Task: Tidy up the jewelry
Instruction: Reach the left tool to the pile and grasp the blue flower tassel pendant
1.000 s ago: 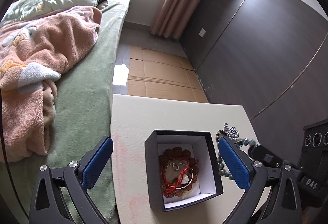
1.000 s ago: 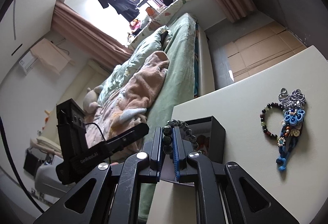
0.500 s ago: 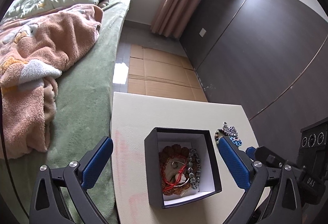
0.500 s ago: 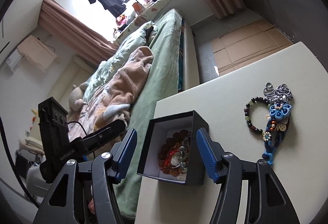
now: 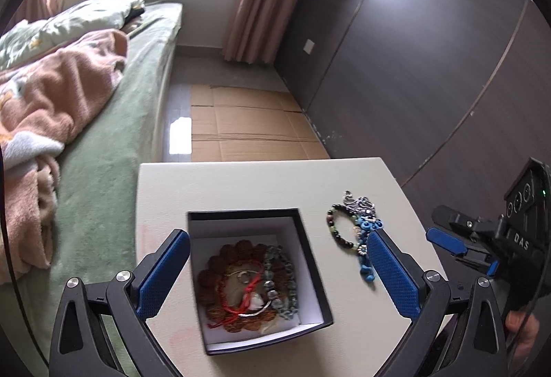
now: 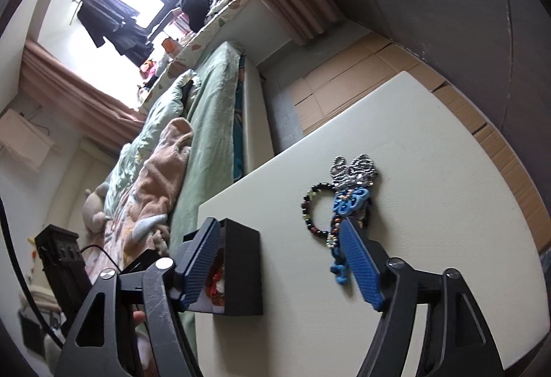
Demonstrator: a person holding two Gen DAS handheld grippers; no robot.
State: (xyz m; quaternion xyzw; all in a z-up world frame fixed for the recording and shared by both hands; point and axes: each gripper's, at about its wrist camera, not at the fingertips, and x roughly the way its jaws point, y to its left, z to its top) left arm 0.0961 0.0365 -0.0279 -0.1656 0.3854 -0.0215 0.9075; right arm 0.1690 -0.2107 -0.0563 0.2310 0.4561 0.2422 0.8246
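Note:
A black jewelry box (image 5: pixel 311 277) with a white lining sits on the cream table (image 5: pixel 241 184). Inside lie a brown seed bracelet (image 5: pixel 220 273), a grey-green bead bracelet (image 5: pixel 286 277), a metal ring and red cord. My left gripper (image 5: pixel 275 273) is open and empty, hovering over the box. Right of the box lie a dark bead bracelet (image 5: pixel 335 232), a silver chain (image 5: pixel 358 203) and a blue knotted piece (image 5: pixel 366 228). My right gripper (image 6: pixel 282 260) is open and empty between the box (image 6: pixel 241 270) and that pile (image 6: pixel 347 204).
A bed with a green cover (image 5: pixel 113 142) and pink blanket (image 5: pixel 51 94) borders the table's left edge. Dark wardrobe panels (image 5: pixel 430 67) stand on the right. Cardboard sheets (image 5: pixel 248 125) cover the floor beyond the table.
My right gripper opened and dropped the grey-green bead bracelet into the box, then swung right toward the pile on the table. My left gripper stayed open over the box.

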